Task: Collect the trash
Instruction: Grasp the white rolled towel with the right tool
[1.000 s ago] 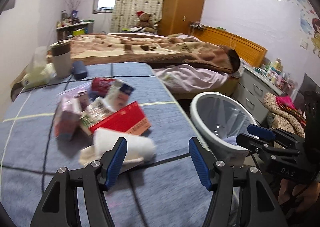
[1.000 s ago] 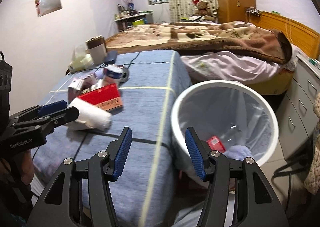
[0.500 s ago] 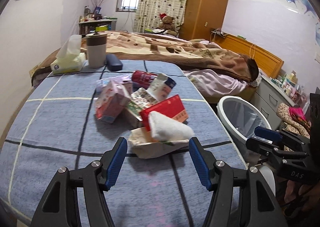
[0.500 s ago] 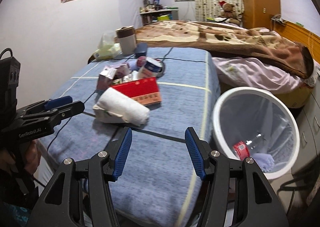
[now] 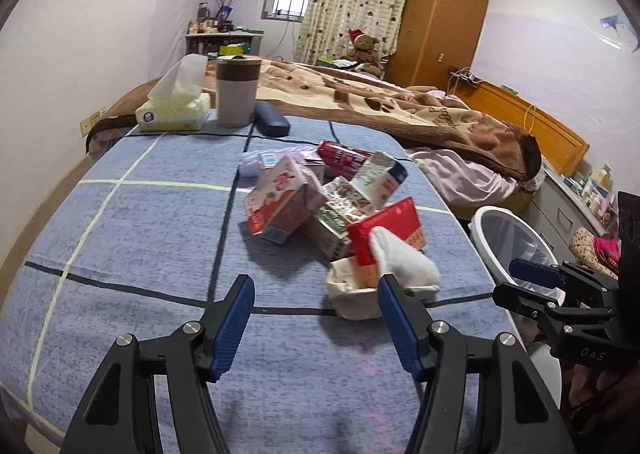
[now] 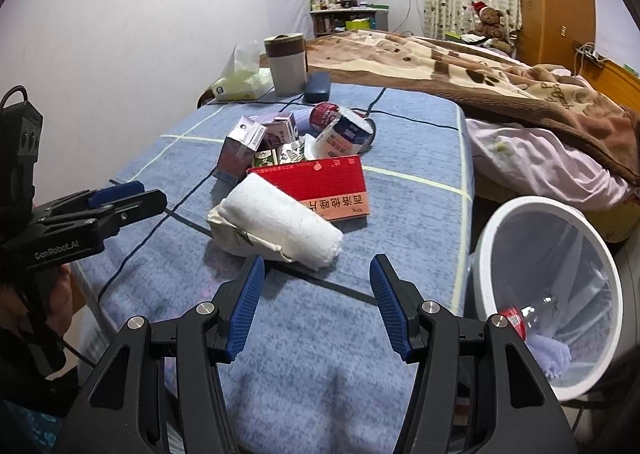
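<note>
Lying nearest on the blue checked counter (image 6: 320, 354), beside the white plastic bin (image 6: 492, 238), the soft white rolled towel (image 6: 280, 222) looked light and squashy; best pinched mid-roll; both the right hand-held gripper (image 6: 316, 306) and left hand-held gripper (image 5: 316, 326) gaped, empty.

Bedroom: wooden wardrobe (image 5: 438, 18), curtained window (image 5: 289, 2).

blue checked bed (image 5: 132, 238) – trash pile (image 5: 336, 210) mid-bed (cartons, boxes), tissue box (image 5: 173, 110) and canister (image 5: 237, 92) at the far end.
</note>
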`<state>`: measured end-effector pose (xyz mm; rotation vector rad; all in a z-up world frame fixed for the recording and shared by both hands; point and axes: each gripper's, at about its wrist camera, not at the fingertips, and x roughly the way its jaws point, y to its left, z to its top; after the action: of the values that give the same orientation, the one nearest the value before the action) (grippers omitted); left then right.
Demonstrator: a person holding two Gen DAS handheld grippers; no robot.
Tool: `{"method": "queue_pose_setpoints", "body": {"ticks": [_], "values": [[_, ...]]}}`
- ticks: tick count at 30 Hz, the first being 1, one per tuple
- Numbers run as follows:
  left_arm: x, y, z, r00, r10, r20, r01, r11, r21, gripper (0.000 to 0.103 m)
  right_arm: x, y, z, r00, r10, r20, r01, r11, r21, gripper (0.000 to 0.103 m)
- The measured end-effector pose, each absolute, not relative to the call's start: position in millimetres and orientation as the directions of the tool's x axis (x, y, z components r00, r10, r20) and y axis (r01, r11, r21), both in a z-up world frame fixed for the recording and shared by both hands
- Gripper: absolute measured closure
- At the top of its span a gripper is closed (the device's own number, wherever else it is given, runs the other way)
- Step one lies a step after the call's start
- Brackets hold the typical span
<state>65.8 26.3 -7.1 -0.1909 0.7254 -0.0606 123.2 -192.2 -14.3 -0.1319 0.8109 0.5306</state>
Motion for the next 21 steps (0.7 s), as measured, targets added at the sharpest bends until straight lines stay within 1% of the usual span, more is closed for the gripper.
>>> {"method": "queue_pose_setpoints", "body": {"ticks": [21], "values": [[96,49,-29,0.723,-0.121,-0.68,-0.039,0.976,-0.215,0.039,163,-169,-33,0.497,0.419,-0.76,-0.556,0.826,0.092,0.046]]}}
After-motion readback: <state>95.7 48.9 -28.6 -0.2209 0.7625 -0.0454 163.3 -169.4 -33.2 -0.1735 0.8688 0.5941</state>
